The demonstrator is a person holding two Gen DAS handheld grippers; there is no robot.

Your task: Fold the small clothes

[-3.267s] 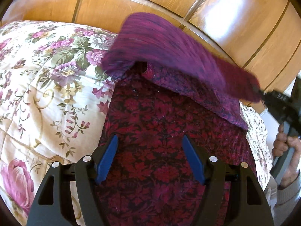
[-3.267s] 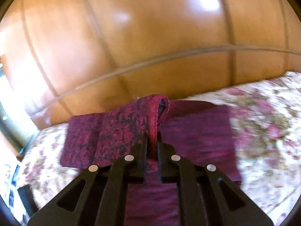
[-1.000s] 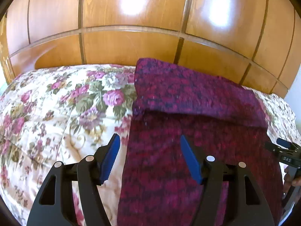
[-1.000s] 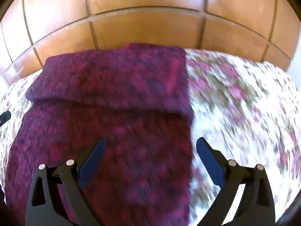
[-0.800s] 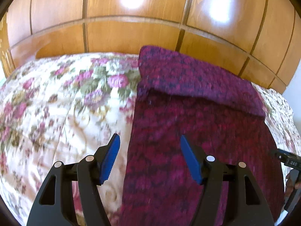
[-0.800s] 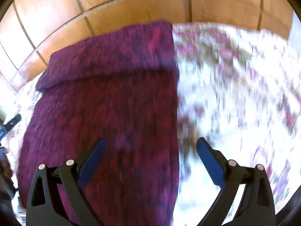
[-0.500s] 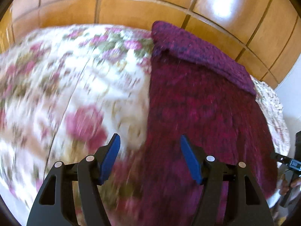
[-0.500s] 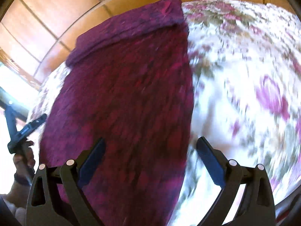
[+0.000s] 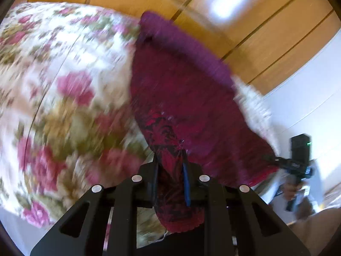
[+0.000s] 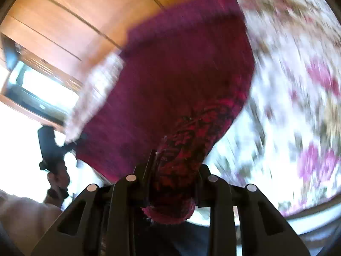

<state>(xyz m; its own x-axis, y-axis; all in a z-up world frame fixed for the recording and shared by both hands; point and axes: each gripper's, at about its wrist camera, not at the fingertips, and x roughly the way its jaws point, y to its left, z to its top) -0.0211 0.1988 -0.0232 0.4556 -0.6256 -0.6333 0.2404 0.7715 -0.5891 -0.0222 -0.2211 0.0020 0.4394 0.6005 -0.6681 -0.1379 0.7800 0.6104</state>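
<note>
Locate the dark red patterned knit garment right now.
The dark red patterned knit garment lies on the floral quilt below the wooden headboard, near corners pinched in both jaws.

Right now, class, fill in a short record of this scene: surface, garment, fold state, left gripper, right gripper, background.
surface: flowered bedspread
garment: dark red patterned cloth lying on the bedspread
fold state: far end already folded over; near end bunched in both grippers
left gripper: jaws just closed, shut on the cloth's near left corner
right gripper: jaws just closed, shut on the cloth's near right corner
background: wooden headboard behind the bed
</note>
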